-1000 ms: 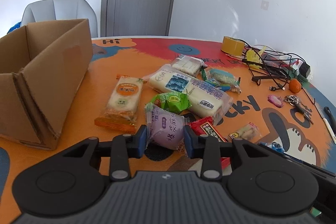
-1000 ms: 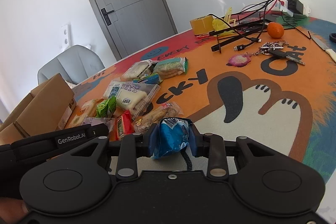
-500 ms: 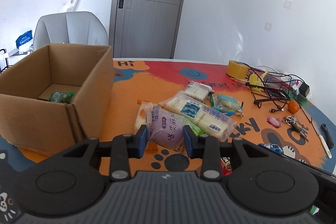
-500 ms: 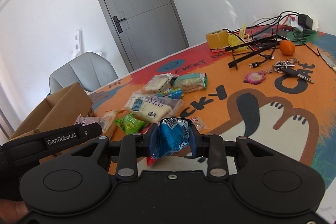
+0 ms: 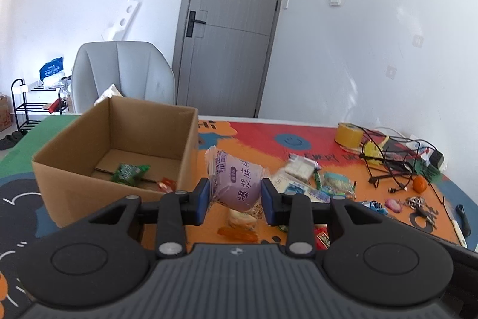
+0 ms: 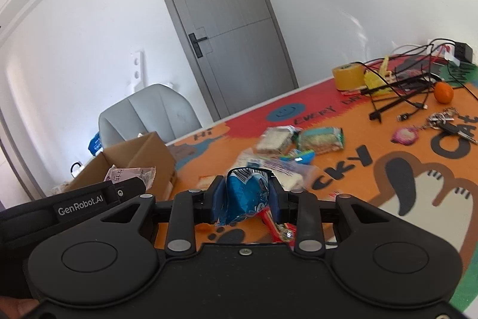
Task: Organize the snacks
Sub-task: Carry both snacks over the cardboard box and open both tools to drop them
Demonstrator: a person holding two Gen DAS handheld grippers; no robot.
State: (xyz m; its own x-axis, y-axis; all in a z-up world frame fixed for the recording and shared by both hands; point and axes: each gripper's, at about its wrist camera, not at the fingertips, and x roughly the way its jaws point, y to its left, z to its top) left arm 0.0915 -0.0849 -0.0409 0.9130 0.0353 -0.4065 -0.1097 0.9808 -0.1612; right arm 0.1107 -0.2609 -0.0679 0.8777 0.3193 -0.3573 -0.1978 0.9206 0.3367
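Between the 2 blue pads of the left gripper [image 5: 234, 201], a pale purple snack packet [image 5: 236, 181] with dark printed characters is clamped and carried above the table mat [image 5: 263, 139]; the pads press on both of its sides. At 10 o'clock from this gripper, in the left wrist view, stands an open cardboard box [image 5: 68, 187]. Its floor carries a green snack packet [image 5: 128, 173] and a small orange-red wrapper [image 5: 165, 184]. At 2 o'clock from the gripper, the remaining loose snacks [image 5: 316, 180] lie on the mat in a group, slightly blurred. Beyond them, at 2 o'clock, sit a roll of yellow tape [image 5: 349, 135], a tangle of black cables [image 5: 394, 160], an orange fruit [image 5: 419, 184] and a bunch of keys [image 5: 421, 204].

At the centre of the right wrist view, the right gripper [image 6: 245, 196] is closed on a crumpled blue snack packet [image 6: 243, 196], gripped on both sides by the pads and lifted clear of the mat [image 6: 388, 169]. At 9 o'clock from it, the left gripper body [image 6: 80, 204] with white lettering is visible, with the purple packet [image 6: 128, 174] at its tip, in front of the cardboard box [image 6: 155, 157]. A red wrapper [image 6: 276, 224] lies on the mat just below the right gripper's fingers. Behind the table stand a grey chair [image 5: 125, 73] and a grey door [image 5: 230, 29].
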